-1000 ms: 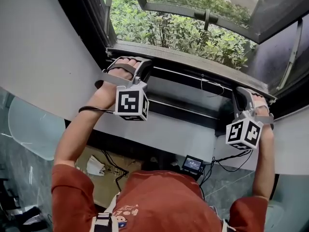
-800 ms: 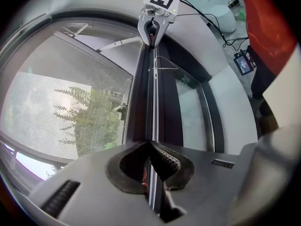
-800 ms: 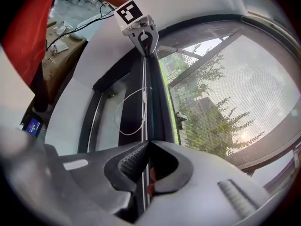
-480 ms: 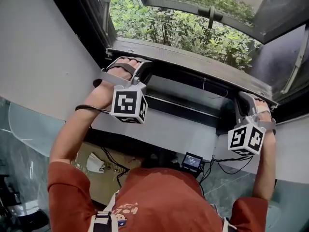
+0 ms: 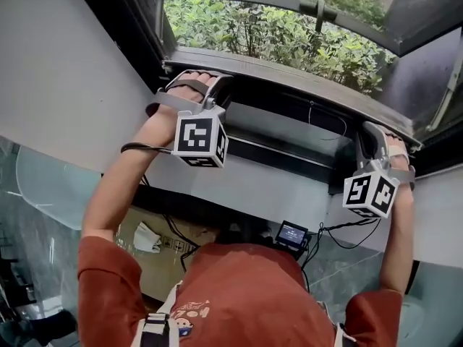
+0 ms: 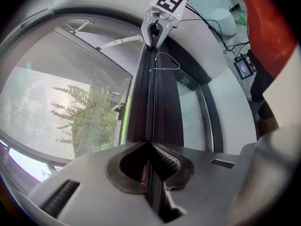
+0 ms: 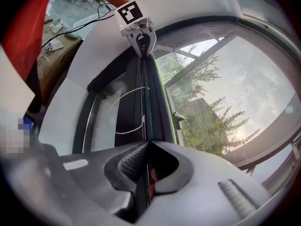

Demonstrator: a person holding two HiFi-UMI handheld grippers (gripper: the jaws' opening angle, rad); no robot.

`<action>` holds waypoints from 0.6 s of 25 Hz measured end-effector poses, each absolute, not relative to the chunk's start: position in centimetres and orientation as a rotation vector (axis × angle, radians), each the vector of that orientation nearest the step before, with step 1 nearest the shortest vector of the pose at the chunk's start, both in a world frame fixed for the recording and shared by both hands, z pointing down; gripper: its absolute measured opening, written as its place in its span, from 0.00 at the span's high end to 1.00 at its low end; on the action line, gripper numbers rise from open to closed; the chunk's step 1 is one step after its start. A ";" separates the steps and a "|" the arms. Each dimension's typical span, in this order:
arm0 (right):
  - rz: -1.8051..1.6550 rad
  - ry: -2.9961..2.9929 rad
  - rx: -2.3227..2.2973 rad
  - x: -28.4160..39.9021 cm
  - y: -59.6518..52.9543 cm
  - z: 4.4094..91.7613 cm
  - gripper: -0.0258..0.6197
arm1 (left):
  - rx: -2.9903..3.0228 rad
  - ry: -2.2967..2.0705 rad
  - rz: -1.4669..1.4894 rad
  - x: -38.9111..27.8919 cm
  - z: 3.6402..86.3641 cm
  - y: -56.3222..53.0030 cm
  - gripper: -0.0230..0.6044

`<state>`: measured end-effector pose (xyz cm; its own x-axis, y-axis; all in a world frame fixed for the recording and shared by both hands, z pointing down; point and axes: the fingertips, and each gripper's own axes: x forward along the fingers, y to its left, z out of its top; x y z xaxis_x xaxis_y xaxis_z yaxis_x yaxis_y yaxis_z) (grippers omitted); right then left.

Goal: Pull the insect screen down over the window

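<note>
The left tongs and right tongs are each clenched on the insect screen's dark bottom bar, one near either end. The bar sits low, just above the white window sill. Its mesh is stretched above it, across the view of the shrubs outside.

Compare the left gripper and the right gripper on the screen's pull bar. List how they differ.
The left gripper clamps the pull bar near its left end; the right gripper clamps it near its right end. The white cord loop hangs nearer the right gripper than the left gripper. Shared: both have their fingers shut on the same bar, and each carries a marker cube.
</note>
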<state>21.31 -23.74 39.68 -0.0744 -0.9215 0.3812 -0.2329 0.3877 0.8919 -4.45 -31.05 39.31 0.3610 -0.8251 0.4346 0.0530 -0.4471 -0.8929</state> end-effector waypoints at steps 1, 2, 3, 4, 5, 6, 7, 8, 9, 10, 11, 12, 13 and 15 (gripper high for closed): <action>-0.815 -1.564 1.074 21.3 -23.7 39.6 0.92 | -1.715 0.701 -1.203 -4.4 39.2 -31.0 0.93; -0.826 -1.560 1.084 21.4 -23.7 39.6 0.91 | -1.710 0.710 -1.189 -4.4 39.2 -31.0 0.93; -0.829 -1.553 1.088 21.4 -23.7 39.5 0.91 | -1.704 0.716 -1.181 -4.4 39.1 -31.0 0.92; -0.825 -1.546 1.085 21.4 -23.7 39.5 0.91 | -1.698 0.717 -1.180 -4.4 39.1 -30.9 0.92; -0.818 -1.537 1.076 21.3 -23.7 39.5 0.91 | -1.692 0.716 -1.183 -4.4 39.1 -30.9 0.92; -0.808 -1.530 1.064 21.3 -23.6 39.6 0.92 | -1.686 0.711 -1.190 -4.4 39.1 -30.9 0.92; -0.792 -1.527 1.049 21.3 -23.6 39.7 0.92 | -1.682 0.704 -1.199 -4.4 39.2 -30.8 0.93; -0.772 -1.531 1.035 21.3 -23.4 39.9 0.92 | -1.680 0.696 -1.208 -4.4 39.3 -30.7 0.93; -0.752 -1.541 1.024 21.2 -23.2 40.1 0.92 | -1.682 0.691 -1.212 -4.5 39.5 -30.6 0.93; -0.741 -1.556 1.022 21.2 -23.1 40.2 0.92 | -1.685 0.694 -1.206 -4.5 39.6 -30.4 0.93; -0.736 -1.577 1.029 21.2 -23.2 40.3 0.93 | -1.690 0.701 -1.193 -4.5 39.8 -30.4 0.94; -0.733 -1.597 1.041 21.3 -23.2 40.4 0.92 | -1.703 0.707 -1.184 -4.5 39.9 -30.4 0.94; -0.733 -1.607 1.054 21.3 -23.3 40.4 0.92 | -1.721 0.710 -1.182 -4.4 40.0 -30.4 0.94; -0.754 -1.588 1.083 21.4 -23.6 40.2 0.92 | -1.733 0.716 -1.185 -4.5 39.8 -30.6 0.94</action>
